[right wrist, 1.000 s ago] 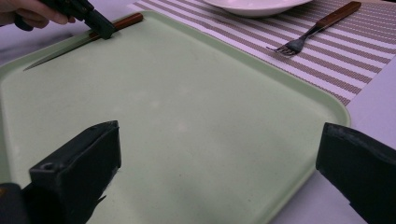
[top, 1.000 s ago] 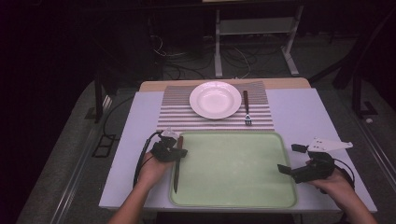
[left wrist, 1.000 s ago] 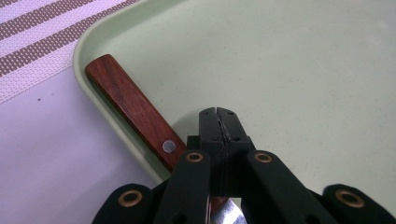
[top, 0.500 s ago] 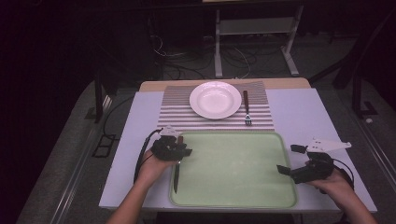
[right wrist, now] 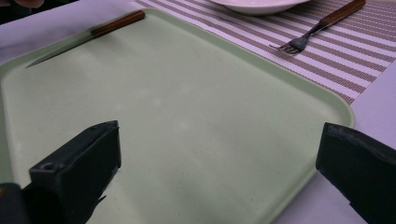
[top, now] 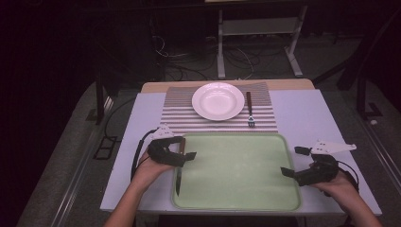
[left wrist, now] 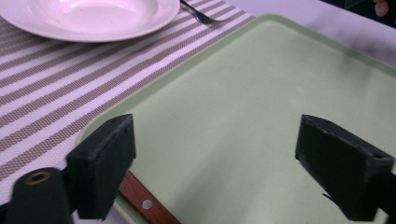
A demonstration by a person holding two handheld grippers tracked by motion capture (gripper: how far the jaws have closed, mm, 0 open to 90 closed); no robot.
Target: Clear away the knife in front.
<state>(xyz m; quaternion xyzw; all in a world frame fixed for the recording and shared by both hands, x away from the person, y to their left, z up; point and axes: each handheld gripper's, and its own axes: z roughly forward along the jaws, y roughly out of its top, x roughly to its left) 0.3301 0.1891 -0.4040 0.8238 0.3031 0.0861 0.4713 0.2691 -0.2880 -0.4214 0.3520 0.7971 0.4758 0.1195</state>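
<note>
**Knife at tray's left rim, under your left gripper**

Knife (top: 179, 170) lies along the left edge of the tray (top: 246, 198), inside the rim. Long axis runs near–far: wooden handle at the far end, blade tip pointing near, toward you. In the right gripper view it sits at the tray's far-side edge (right wrist: 88, 37), handle and blade both clear.

Left gripper (top: 185, 148) hovers right over the handle end, jaws spread wide, nothing in them. In the left gripper view the handle (left wrist: 147, 205) shows just beside and below one jaw, not between the two. So the jaws aren't straddling it yet, as far as I can judge.

Right gripper (top: 291, 161) is at the tray's right edge, also spread wide and empty, well apart from the knife.

Left hand is the nearer one by far. For a pick, you'd want the jaws across the handle, perpendicular to that near–far axis.

Plate (top: 218, 100) and fork (top: 249, 109) sit on the mat (top: 175, 116), far side.
</note>
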